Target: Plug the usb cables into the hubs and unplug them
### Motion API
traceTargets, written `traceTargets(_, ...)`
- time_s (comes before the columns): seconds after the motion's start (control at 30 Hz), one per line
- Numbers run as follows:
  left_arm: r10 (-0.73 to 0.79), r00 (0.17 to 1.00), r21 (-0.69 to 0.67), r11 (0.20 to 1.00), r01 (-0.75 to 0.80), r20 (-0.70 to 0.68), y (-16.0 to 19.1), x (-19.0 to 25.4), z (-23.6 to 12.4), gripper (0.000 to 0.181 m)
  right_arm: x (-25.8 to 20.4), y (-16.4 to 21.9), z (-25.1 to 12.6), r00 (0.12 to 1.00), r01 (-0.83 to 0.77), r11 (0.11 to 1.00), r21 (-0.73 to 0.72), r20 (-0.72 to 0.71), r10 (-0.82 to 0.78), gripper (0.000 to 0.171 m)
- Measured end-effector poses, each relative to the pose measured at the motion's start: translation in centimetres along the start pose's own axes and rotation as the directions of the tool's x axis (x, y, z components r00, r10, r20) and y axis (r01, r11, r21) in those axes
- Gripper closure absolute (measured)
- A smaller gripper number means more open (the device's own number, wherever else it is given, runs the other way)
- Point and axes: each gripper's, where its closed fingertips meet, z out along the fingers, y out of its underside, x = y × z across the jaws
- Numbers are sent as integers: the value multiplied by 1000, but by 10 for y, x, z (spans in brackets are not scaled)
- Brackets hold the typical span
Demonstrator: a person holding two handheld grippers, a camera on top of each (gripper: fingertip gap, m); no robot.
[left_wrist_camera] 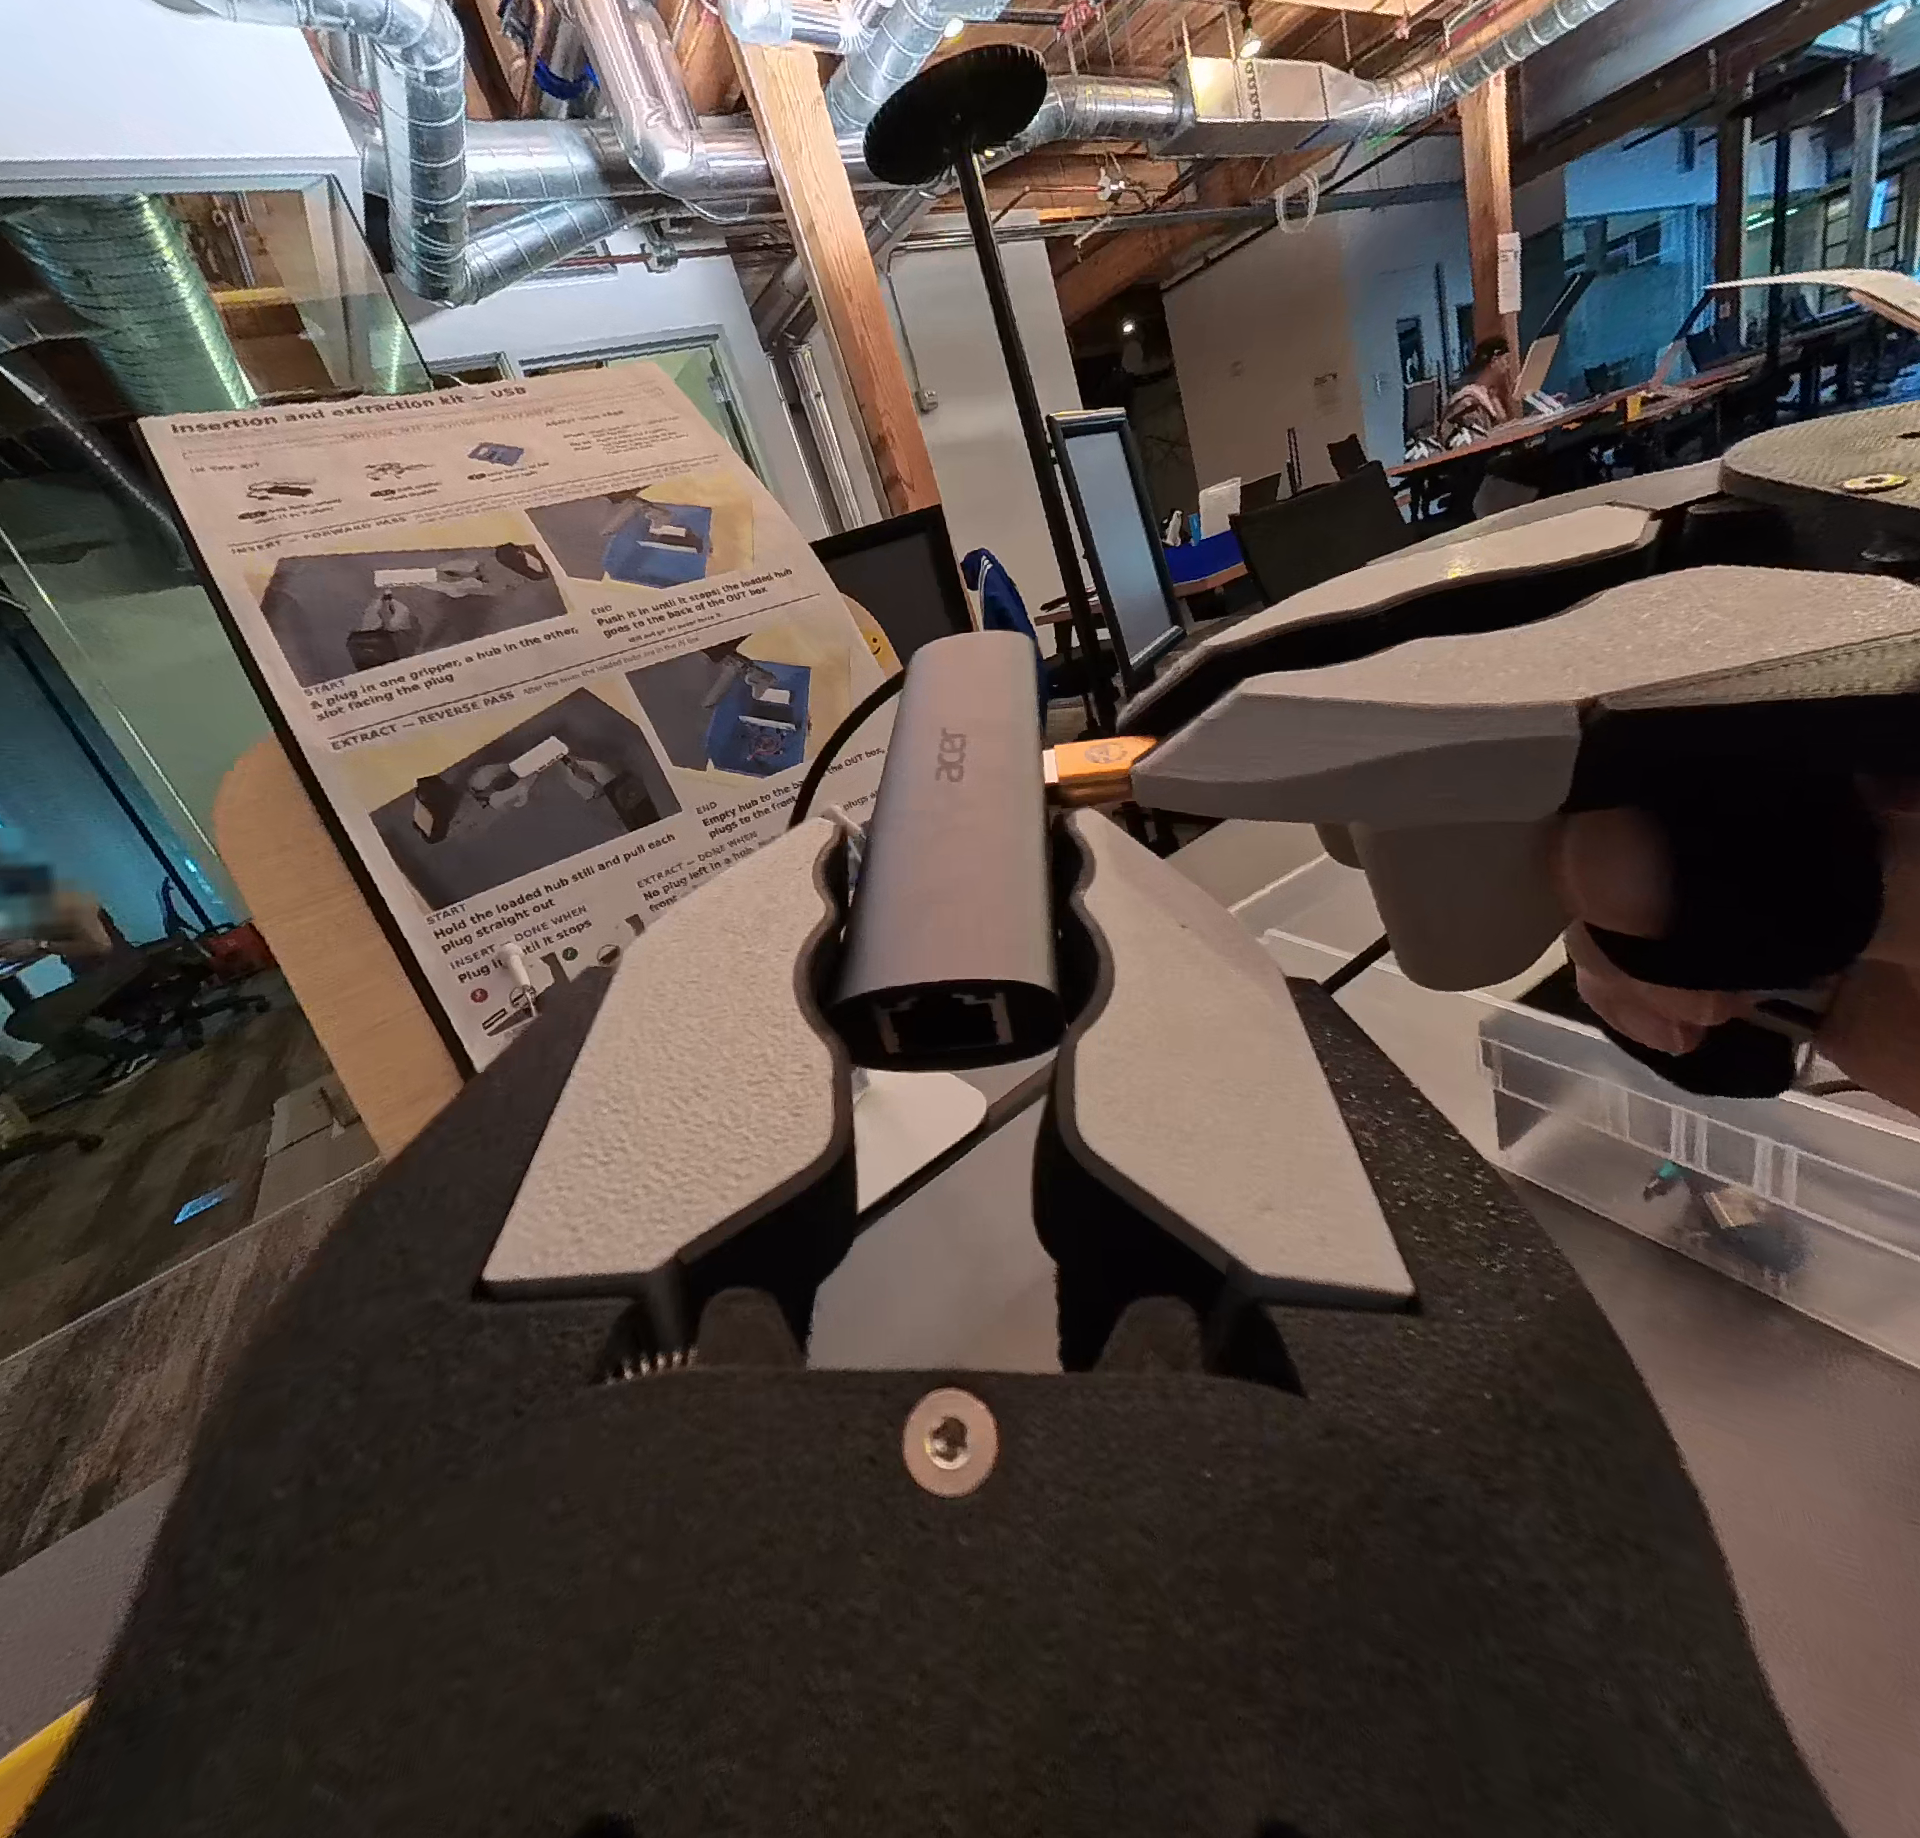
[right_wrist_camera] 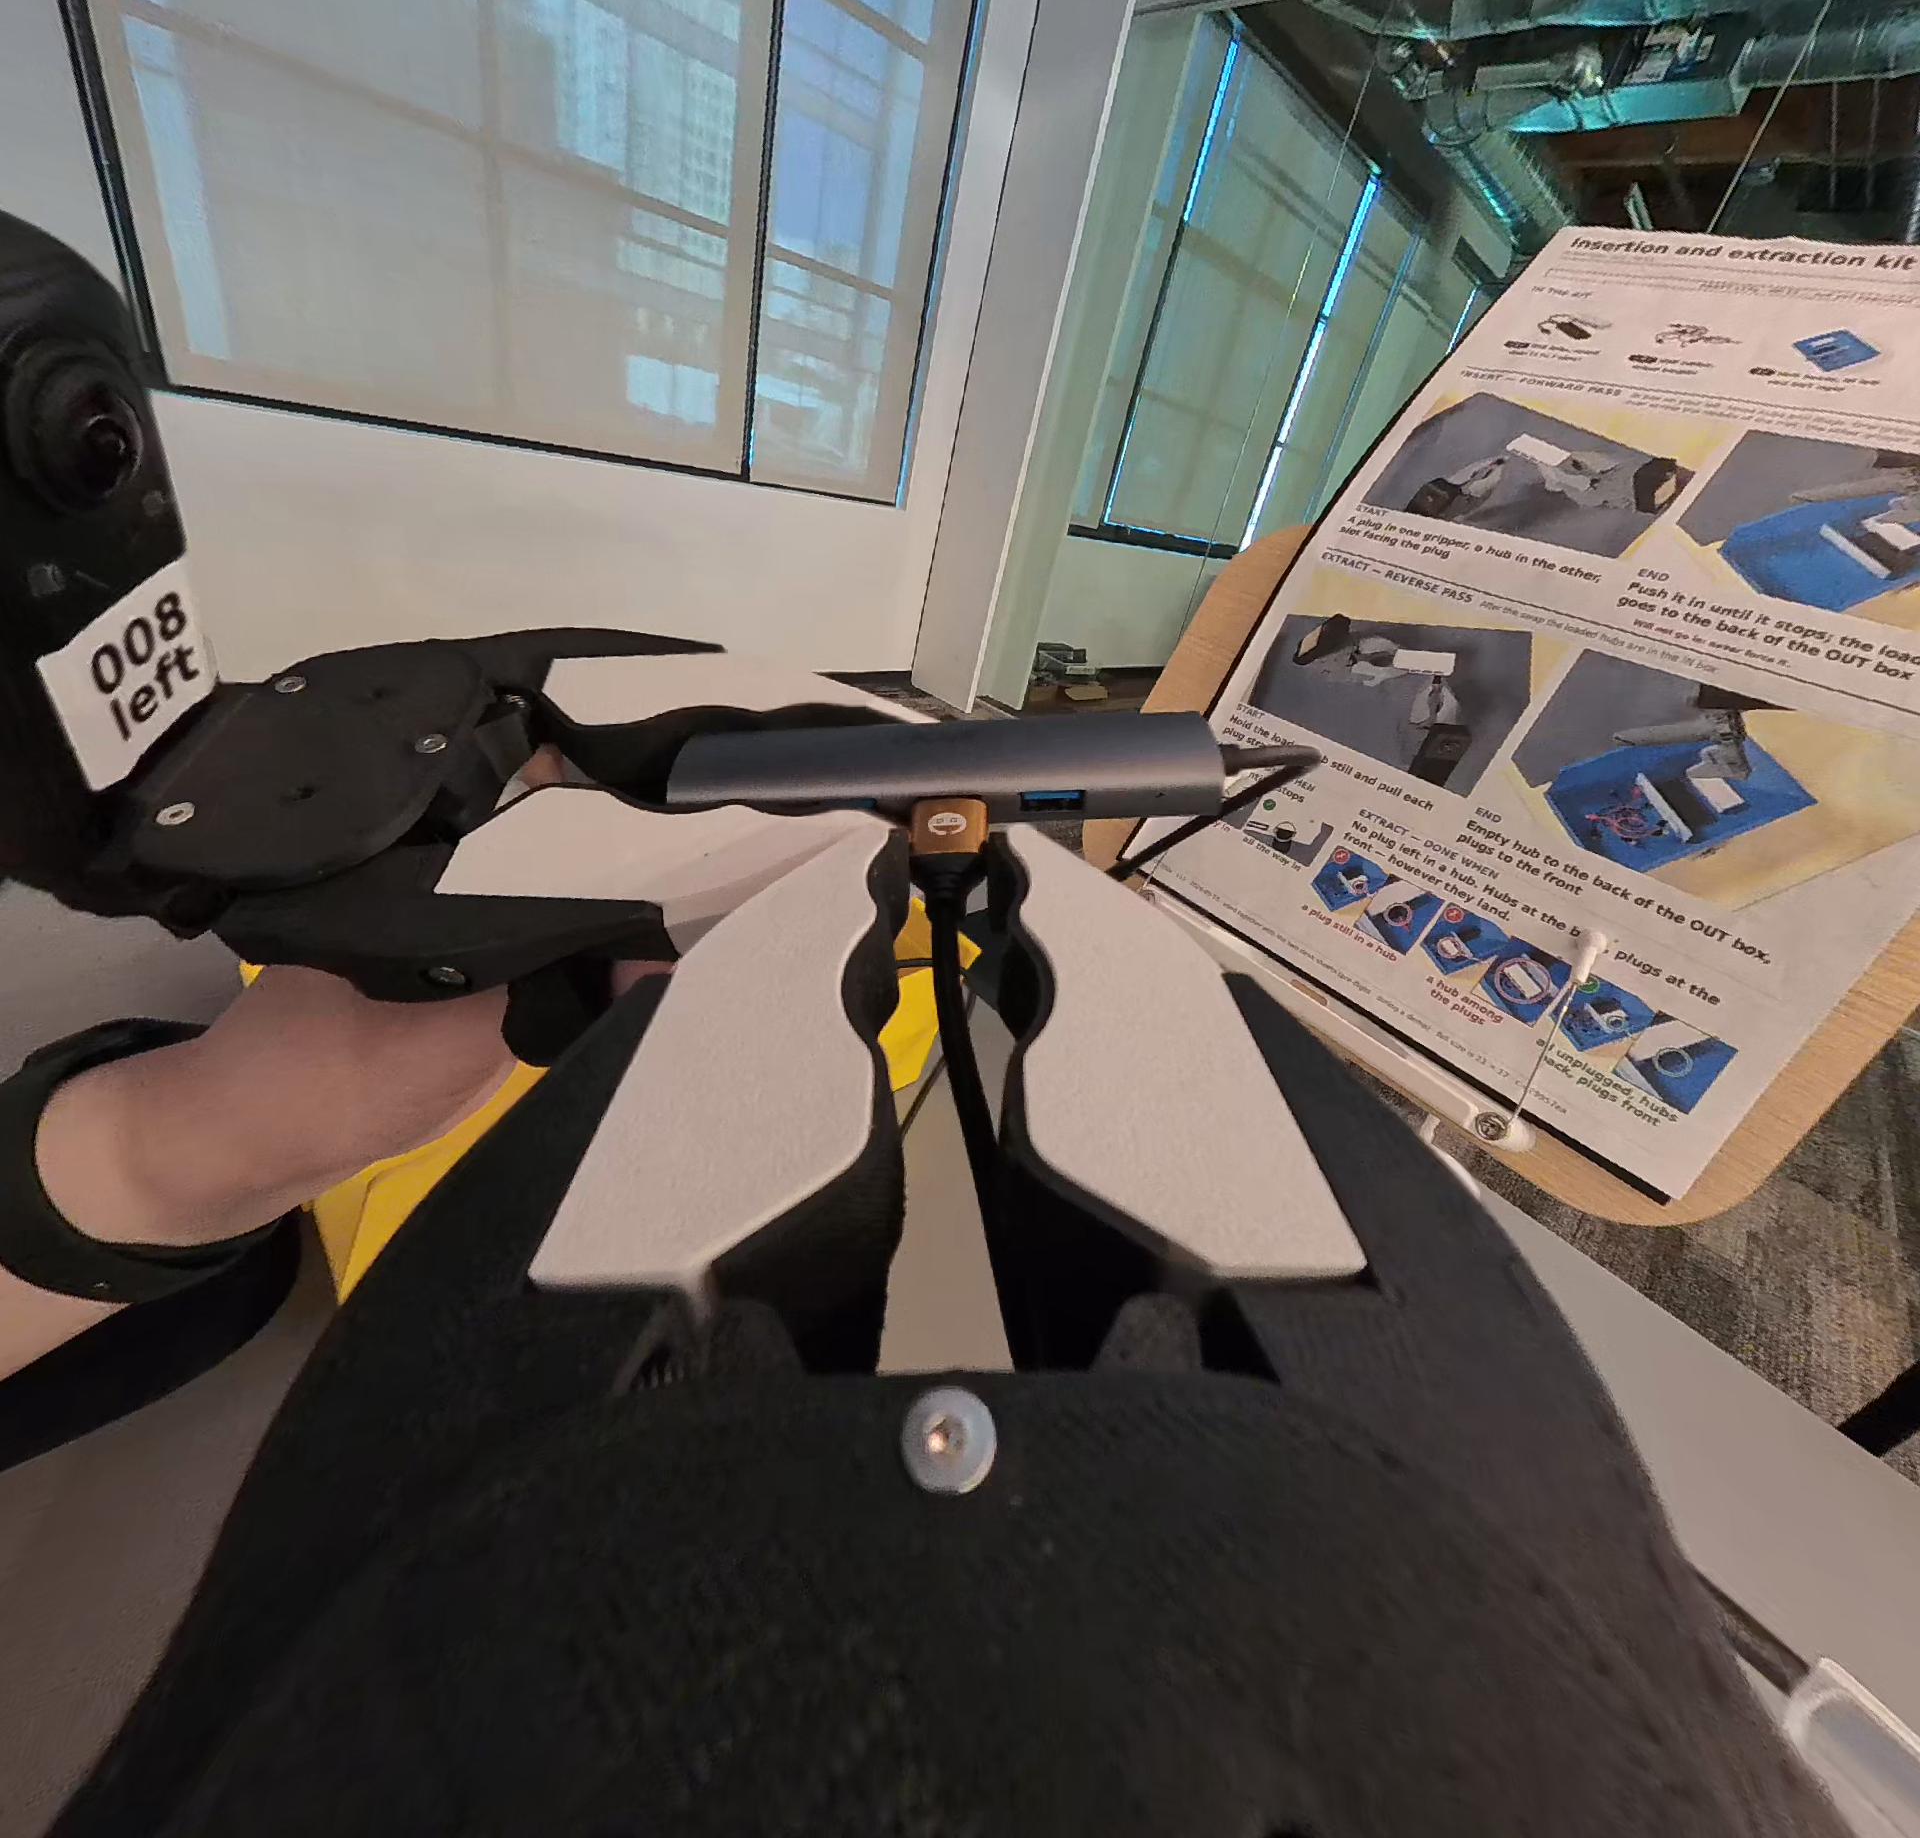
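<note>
A: Left gripper (left_wrist_camera: pixel 951 915) clenched on the grey hub (left_wrist_camera: pixel 951 832), centre of the left wrist view; fingers (left_wrist_camera: pixel 707 1040) press its two long sides, network-port end facing the camera.

B: Right gripper (right_wrist_camera: pixel 943 863)?

A: Clamped on the orange USB plug (right_wrist_camera: pixel 943 824), centre of the right wrist view. Black cable (right_wrist_camera: pixel 961 1009) runs back between the fingers (right_wrist_camera: pixel 748 1050) toward the lens.

B: Plug seated?

A: Its metal tip touches the hub's (right_wrist_camera: pixel 940 754) side port; how deep, cannot tell. Blue port (right_wrist_camera: pixel 1051 801) just right of it is free.

B: Cross-check from the left view?

A: Right gripper (left_wrist_camera: pixel 1143 775) comes in from the right edge, plug (left_wrist_camera: pixel 1096 770) meeting the hub's right side at mid-frame.

B: Hub's own lead?

A: Thin black cord (right_wrist_camera: pixel 1216 801) leaves its right end, drops toward lower right.

B: Background?

A: Printed instruction sheet (right_wrist_camera: pixel 1579 697) on a wooden board, right side of the right view. Clear plastic bin (left_wrist_camera: pixel 1683 1154) at right edge of the left view. Yellow item (right_wrist_camera: pixel 436 1154) under the left gripper (right_wrist_camera: pixel 582 801), left of centre. Gloved hand (left_wrist_camera: pixel 1704 936) holds the right tool.
</note>
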Motion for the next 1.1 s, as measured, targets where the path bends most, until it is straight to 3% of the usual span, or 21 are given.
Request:
traceTargets(0.4,27,999,7,1000,-27,45,-8,-2,-4,145,-4,-7,-2,1000,3,999,35,-12,-3,156)
traceTargets(1.1,3,1000,-18,1000,-3,4,-3,-6,-1,145,-3,-5,1,997,35,998,44,-76,-32,156)
